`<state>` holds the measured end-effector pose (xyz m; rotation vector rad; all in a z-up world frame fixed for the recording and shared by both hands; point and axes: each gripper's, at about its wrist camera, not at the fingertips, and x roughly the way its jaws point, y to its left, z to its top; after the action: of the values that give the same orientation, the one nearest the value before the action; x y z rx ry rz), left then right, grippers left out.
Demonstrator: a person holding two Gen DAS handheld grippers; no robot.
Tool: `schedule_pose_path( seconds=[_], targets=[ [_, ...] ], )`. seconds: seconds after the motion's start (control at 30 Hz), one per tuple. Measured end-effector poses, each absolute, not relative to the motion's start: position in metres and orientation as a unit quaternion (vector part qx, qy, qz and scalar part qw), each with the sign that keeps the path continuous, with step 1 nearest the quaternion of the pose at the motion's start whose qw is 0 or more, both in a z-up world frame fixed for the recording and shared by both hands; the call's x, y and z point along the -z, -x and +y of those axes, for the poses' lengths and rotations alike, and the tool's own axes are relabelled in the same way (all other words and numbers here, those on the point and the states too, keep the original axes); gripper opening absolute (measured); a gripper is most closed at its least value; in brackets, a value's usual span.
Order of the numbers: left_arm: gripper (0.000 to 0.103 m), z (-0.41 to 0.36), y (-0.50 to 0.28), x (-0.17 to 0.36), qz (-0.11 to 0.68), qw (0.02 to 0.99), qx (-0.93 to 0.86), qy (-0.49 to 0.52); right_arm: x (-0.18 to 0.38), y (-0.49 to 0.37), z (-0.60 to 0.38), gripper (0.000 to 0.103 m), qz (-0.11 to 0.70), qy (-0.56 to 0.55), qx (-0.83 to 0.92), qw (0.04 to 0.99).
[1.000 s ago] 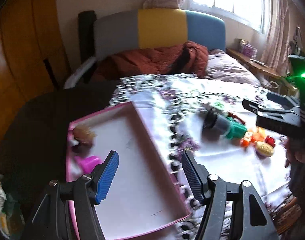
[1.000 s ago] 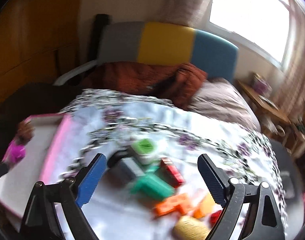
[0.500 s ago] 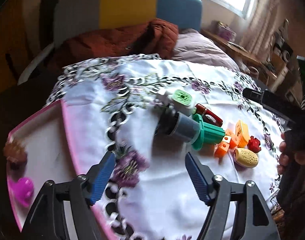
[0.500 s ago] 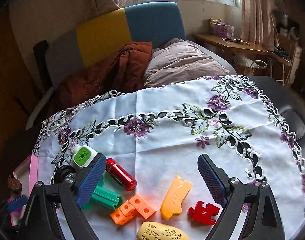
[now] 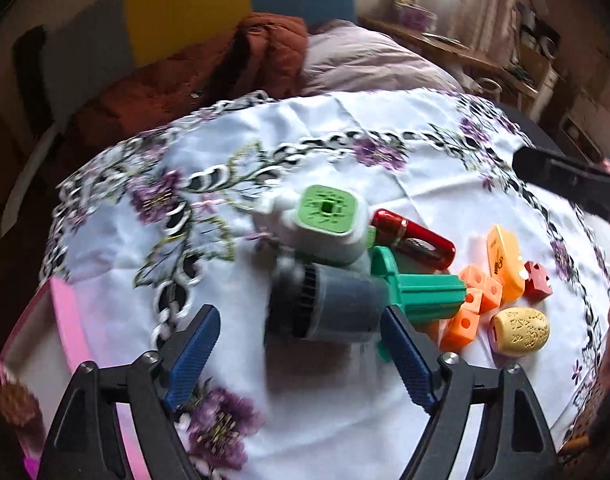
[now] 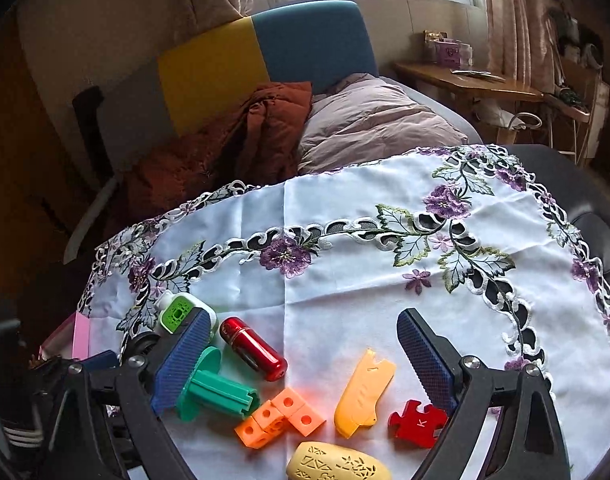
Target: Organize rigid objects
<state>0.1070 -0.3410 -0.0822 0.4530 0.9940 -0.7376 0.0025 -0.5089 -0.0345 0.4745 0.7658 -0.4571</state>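
Observation:
Small rigid toys lie in a cluster on the white embroidered tablecloth [image 6: 345, 280]. My left gripper [image 5: 301, 354] is open, just in front of a grey cylinder [image 5: 337, 308] joined to a green spool [image 5: 421, 296]. Behind them are a white-and-green block [image 5: 329, 220] and a red capsule [image 5: 413, 238]. My right gripper [image 6: 305, 360] is open above the red capsule [image 6: 253, 350], orange cubes [image 6: 281, 418], orange-yellow piece [image 6: 363, 394], red puzzle piece [image 6: 417, 422] and yellow oval [image 6: 337, 464]. The green spool [image 6: 213, 390] lies by its left finger.
A pink-rimmed box [image 5: 65, 320] sits at the table's left edge with a brown toy [image 5: 13, 400] inside. Behind the table are a bed with a rust-red blanket [image 6: 225, 152], a pillow [image 6: 369, 120] and a wooden shelf [image 6: 465, 80] at the right.
My left gripper has swung right from over the pink box to the toy cluster and closed in on the grey cylinder. My right gripper has moved right and down over the small toys.

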Motion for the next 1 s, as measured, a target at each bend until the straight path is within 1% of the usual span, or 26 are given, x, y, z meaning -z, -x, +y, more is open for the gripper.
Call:
schedule_pose_path(
  seconds=[0.13,0.3,0.33,0.37,0.57,0.8,0.87,0.93,1.0],
  targets=[
    [0.085,-0.356,-0.109,0.092,0.46,0.784,0.348,-0.229,0.035,-0.003,-0.512,0.095,0.367,-0.236,0.215,0.873],
    [0.084,-0.364,-0.123,0.103,0.478,0.779,0.349,-0.209,0.036,-0.002,-0.515,0.096,0.368,-0.246,0.215,0.87],
    [0.075,-0.363,-0.125,0.105,0.482,0.777,0.35,-0.203,0.037,-0.003,-0.516,0.096,0.369,-0.248,0.214,0.87],
    [0.073,-0.358,-0.128,0.108,0.491,0.775,0.352,-0.185,0.038,-0.003,-0.516,0.096,0.371,-0.249,0.213,0.869],
    [0.073,-0.324,-0.12,0.103,0.492,0.791,0.339,-0.133,0.039,-0.007,-0.51,0.096,0.379,-0.229,0.211,0.871],
    [0.073,-0.285,-0.071,0.087,0.45,0.819,0.323,-0.148,0.043,-0.009,-0.508,0.096,0.391,-0.221,0.205,0.87],
    [0.073,-0.277,-0.06,0.079,0.442,0.823,0.326,-0.144,0.043,-0.006,-0.515,0.096,0.385,-0.232,0.213,0.868],
    [0.073,-0.267,-0.053,0.07,0.44,0.826,0.328,-0.13,0.045,0.0,-0.526,0.096,0.375,-0.268,0.213,0.861],
    [0.073,-0.256,-0.045,0.061,0.434,0.831,0.327,-0.122,0.048,0.002,-0.531,0.093,0.375,-0.287,0.212,0.856]
  ],
)
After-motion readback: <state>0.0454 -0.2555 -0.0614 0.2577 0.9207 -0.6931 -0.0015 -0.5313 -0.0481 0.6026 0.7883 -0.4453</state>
